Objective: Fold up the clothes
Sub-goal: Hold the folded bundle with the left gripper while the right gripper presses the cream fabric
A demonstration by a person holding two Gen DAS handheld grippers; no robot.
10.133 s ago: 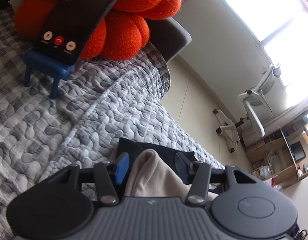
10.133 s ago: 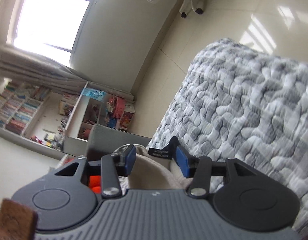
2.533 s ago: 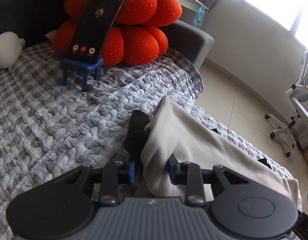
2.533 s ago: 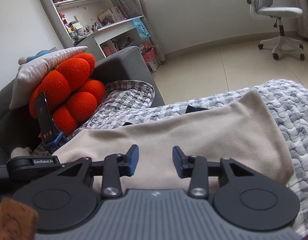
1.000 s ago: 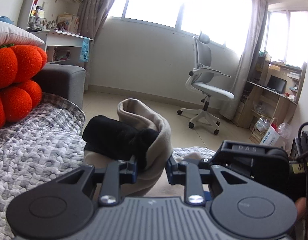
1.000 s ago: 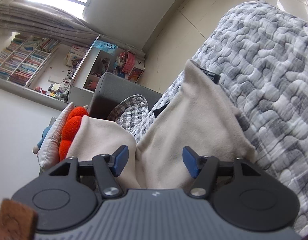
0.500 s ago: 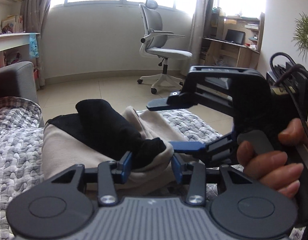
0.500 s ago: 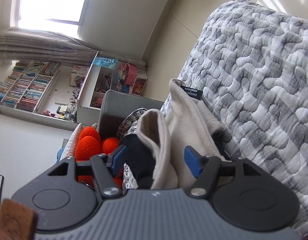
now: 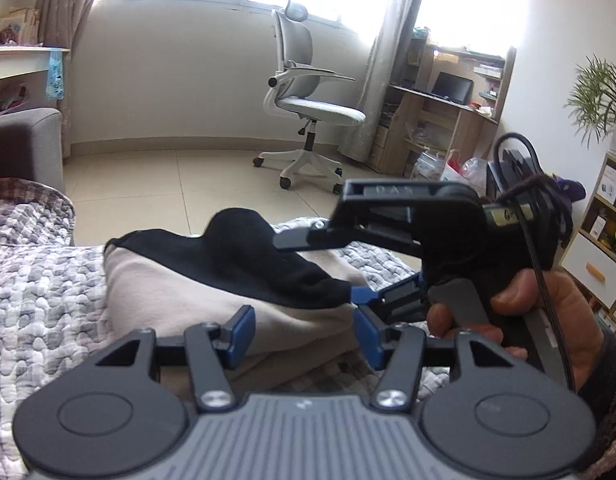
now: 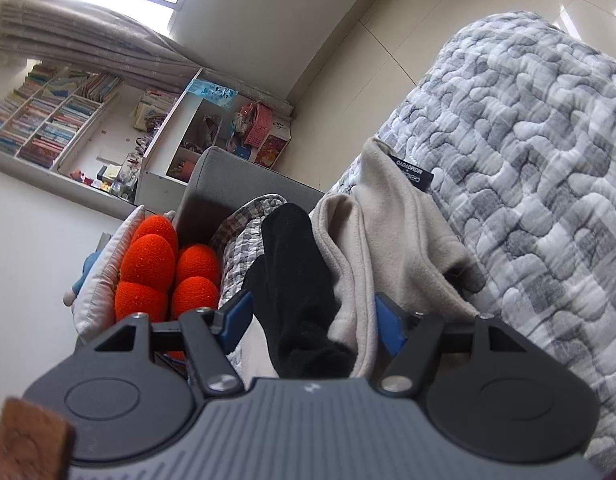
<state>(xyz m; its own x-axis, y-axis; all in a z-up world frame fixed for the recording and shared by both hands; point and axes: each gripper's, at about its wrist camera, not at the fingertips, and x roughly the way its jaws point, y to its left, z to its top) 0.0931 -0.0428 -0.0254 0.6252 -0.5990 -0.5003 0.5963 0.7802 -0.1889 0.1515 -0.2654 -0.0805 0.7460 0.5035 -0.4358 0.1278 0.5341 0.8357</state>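
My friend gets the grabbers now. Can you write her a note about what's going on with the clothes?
Left gripper: jaws opening, the beige garment lies between them, pads not pressing.
Right gripper: open, with the garment's beige and black cuff layers between its jaws, not squeezed.
Where: the garment sits bunched and folded over on the grey quilt, black part on top.
Done: one fold laid over.
Left: probably flatten it, tuck the black part in, and fold again if it should be smaller.

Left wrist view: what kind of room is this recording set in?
Likely a home bedroom or study: a quilted cover carries the beige garment, with an office chair, wooden computer desk and bookshelves around.
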